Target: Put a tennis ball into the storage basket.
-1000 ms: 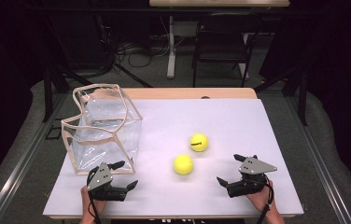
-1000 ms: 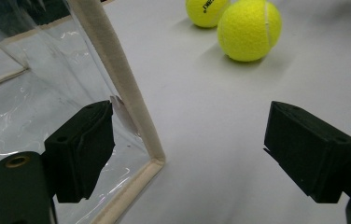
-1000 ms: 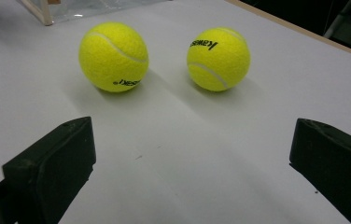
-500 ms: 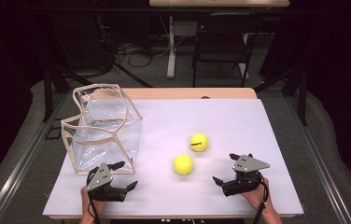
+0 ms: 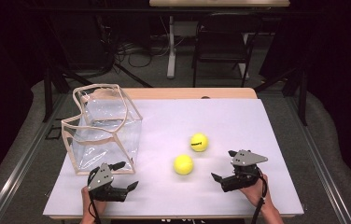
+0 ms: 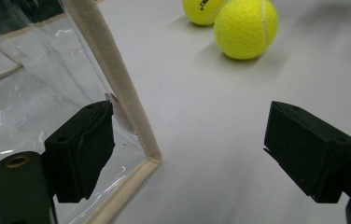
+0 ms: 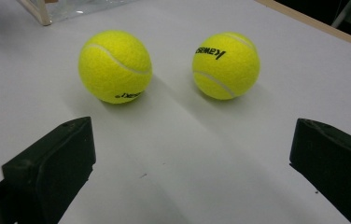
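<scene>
Balls: two tennis balls (image 5: 183, 164) (image 5: 199, 142) on the bench (image 5: 257, 121), centre, outside the bag.
Bag: clear bag (image 5: 103, 128) at 9 o'clock, apparently empty.
Left tool (image 5: 122, 176): released, beside bag corner.
Right tool (image 5: 224, 164): released, facing the balls.
Progress: judged unstarted; both balls left.

Two yellow tennis balls: near ball (image 5: 183, 164) right of clear bag (image 5: 102, 128); far ball (image 5: 199, 142) just beyond, apart, black print showing.

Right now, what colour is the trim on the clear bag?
Beige, edging the clear bag; the left gripper view shows it best.
</scene>
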